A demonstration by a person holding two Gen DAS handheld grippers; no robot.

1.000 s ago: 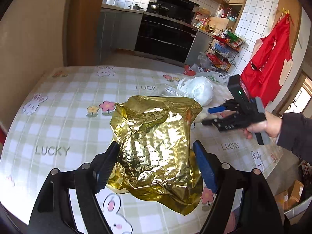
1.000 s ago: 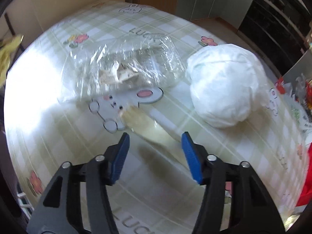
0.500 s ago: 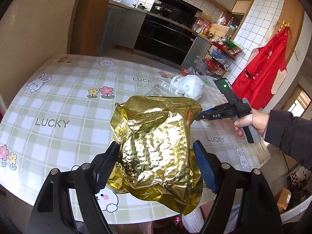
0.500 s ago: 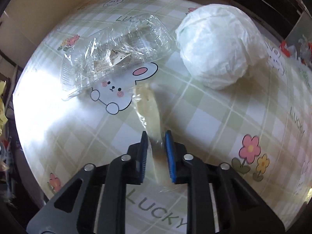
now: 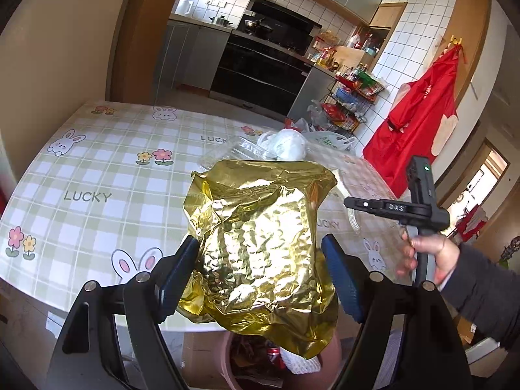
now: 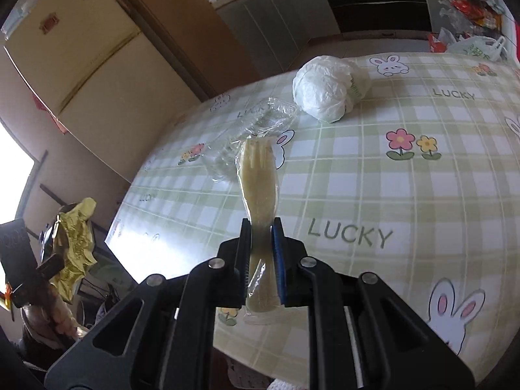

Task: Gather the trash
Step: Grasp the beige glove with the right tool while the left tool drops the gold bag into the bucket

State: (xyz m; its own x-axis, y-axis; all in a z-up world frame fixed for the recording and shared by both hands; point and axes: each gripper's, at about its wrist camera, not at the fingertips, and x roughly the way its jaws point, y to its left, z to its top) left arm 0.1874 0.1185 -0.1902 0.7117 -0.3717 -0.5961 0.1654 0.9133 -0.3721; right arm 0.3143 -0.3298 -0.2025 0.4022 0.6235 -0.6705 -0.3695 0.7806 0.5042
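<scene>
A crinkly gold foil bag point(image 5: 260, 247) is gripped between the blue pads of the left gripper point(image 5: 261, 276) and held up off the table's near edge, right over a pinkish trash bin point(image 5: 240, 364) that's seen below it. In the right gripper point(image 6: 262, 260), a plastic-wrapped fork point(image 6: 260, 178) is pinched tight by its handle, jaws nearly closed, tines pointed away and lifted clear of the checked tablecloth point(image 6: 406, 195). Farther back, a clear plastic container point(image 6: 256, 123) is left lying on the table, and just beyond it sits a balled-up white plastic bag point(image 6: 325, 87).
</scene>
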